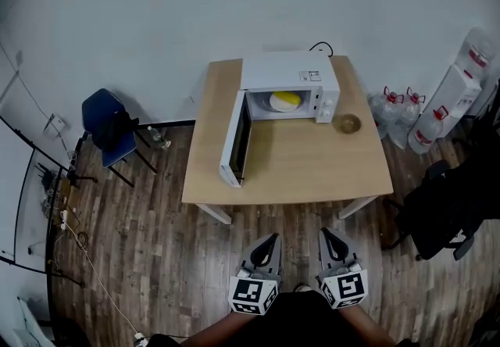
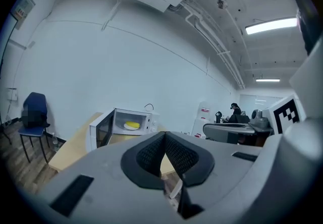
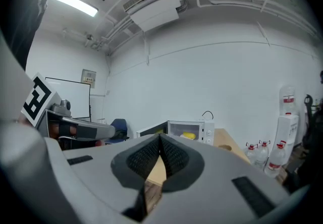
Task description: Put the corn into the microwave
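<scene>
Wood floor (image 1: 156, 259) lies open between the desk's (image 1: 312, 173) near edge and the left tongs (image 1: 271, 238) and right tongs (image 1: 326, 234), each pressed together on nothing. At the far edge stands the microwave (image 1: 293, 72), its door (image 1: 234, 138) swung wide toward the left edge. The corn (image 1: 286, 98) lies inside it on a white plate (image 1: 275, 103). A bowl (image 1: 347, 123) sits by the right edge.

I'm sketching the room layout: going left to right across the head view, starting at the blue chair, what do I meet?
Blue chair → open microwave door → corn → small bowl → water bottles.
</scene>
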